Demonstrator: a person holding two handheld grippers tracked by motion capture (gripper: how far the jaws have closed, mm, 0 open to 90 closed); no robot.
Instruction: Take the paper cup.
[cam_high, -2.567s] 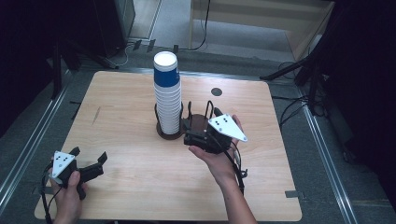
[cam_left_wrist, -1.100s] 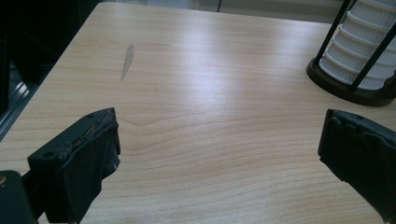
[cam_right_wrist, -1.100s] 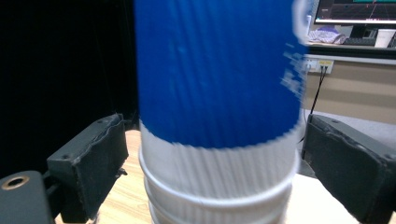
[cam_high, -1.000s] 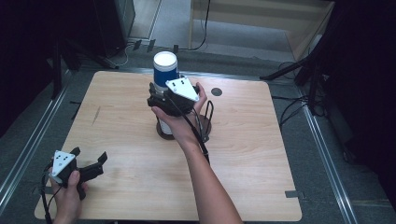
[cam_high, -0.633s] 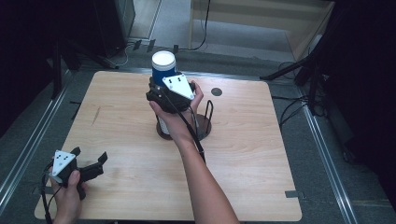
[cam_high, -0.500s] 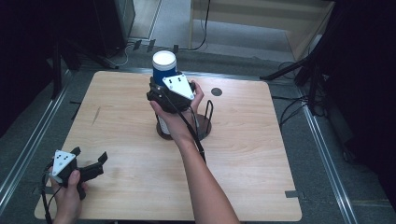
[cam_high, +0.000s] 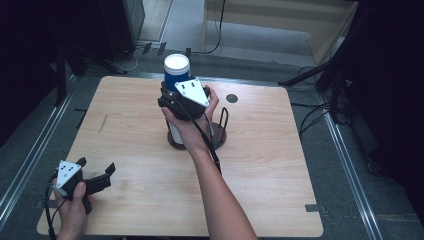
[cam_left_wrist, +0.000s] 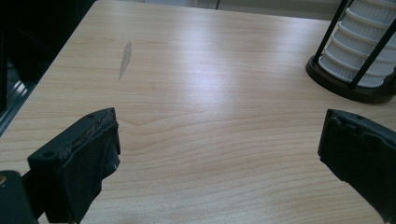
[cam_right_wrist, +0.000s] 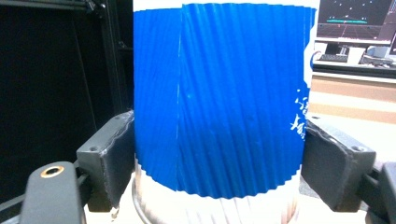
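Note:
A tall stack of upturned white paper cups (cam_high: 175, 131) stands in a black wire holder (cam_high: 221, 134) at the table's middle. The top cup (cam_high: 177, 67) has a blue ribbed sleeve (cam_right_wrist: 219, 93). My right gripper (cam_high: 168, 97) is at the top of the stack. Its jaws have just been closing with the blue cup between them, and both pads (cam_right_wrist: 114, 151) press on the cup's sides. Near the table's front left corner my left gripper (cam_high: 95, 166) rests low, open, with nothing between its fingers (cam_left_wrist: 84, 154). The stack's lower cups (cam_left_wrist: 359, 51) appear at the upper right of the left gripper view.
The wooden table (cam_high: 280, 165) has a small dark round hole (cam_high: 231, 98) behind the holder. A grey smear (cam_left_wrist: 125, 58) marks the wood at the left. Metal rails and cables run along the floor on both sides.
Since the earliest frame my right gripper has moved from beside the holder's base up to the top cup of the stack and has stayed there. The left gripper has not moved.

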